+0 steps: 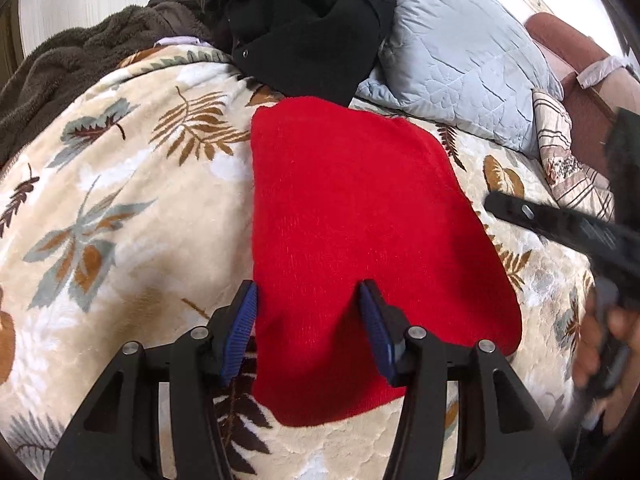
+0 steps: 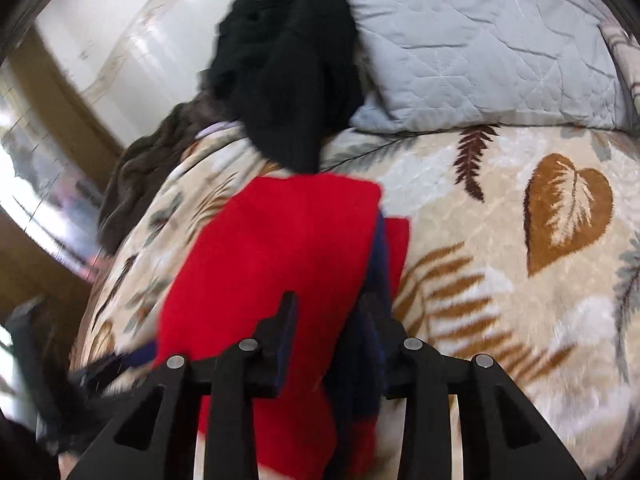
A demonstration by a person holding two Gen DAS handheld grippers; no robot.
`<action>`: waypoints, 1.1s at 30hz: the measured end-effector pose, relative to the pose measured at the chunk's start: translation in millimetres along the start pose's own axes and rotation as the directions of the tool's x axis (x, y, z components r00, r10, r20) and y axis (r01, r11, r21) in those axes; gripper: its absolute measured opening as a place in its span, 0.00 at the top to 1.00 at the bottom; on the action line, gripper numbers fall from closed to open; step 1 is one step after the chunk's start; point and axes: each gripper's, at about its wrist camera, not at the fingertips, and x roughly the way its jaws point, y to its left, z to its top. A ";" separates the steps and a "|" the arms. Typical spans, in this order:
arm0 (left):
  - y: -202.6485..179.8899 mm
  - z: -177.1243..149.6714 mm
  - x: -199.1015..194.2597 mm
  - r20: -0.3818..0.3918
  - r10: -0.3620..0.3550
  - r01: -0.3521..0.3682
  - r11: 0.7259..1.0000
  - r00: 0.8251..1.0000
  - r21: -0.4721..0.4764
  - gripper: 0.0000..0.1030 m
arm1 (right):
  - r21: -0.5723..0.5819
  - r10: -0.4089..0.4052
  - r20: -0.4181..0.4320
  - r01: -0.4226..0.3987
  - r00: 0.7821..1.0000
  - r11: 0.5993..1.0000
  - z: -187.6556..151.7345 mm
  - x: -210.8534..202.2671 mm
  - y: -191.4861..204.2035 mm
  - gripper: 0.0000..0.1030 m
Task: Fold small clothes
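Item: red knit garment (image 1: 352, 240), one piece, lying flat on the leaf-print blanket (image 1: 120, 208) that covers the bed, its far edge just under a heap of black clothing (image 1: 304, 28).

Handling, as I judge it: soft, light, limp; it will drape and sag from any single hold and needs no care against breakage. The fuzzy knit should grip well against my ribbed pads and drag a little on the plush blanket. Best taken at a corner or along an edge, one hold per gripper, so the fold line stays straight.

Appearance: bright, plain red, fine fuzzy knit, no print visible. It already reads as a compact, rounded rectangle with smooth edges and few wrinkles. In the right wrist view a dark blue strip shows along its right side; whether lining, trim or a second layer I cannot tell, as that view is blurred.

Left gripper (image 1: 310, 300): fingers spread wide, blue pads either side of the near left portion of the cloth, holding nothing.

Right gripper (image 2: 332, 312): fingers apart, low over the near right edge; red and blue cloth lies between them, but I cannot tell if it is pinched.

Also present: pale blue quilted pillow (image 1: 460, 60) and a brown fleece throw (image 1: 60, 68), both beyond the garment.
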 end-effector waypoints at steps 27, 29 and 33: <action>-12.5 -17.1 -14.0 0.030 0.057 -0.058 0.997 0.998 0.056 0.50 | -0.068 -0.085 -0.026 0.083 0.996 0.994 -65.7 -14.5 27.7 0.55; -14.7 -20.0 -20.3 0.041 0.062 -0.065 0.996 0.997 0.063 0.50 | -0.063 -0.080 -0.013 0.079 0.997 0.995 -68.8 -22.5 29.7 0.52; -15.0 -25.3 -27.6 0.046 0.066 -0.068 0.996 0.997 0.055 0.49 | -0.059 -0.086 0.009 0.087 0.996 0.994 -73.3 -33.4 32.4 0.49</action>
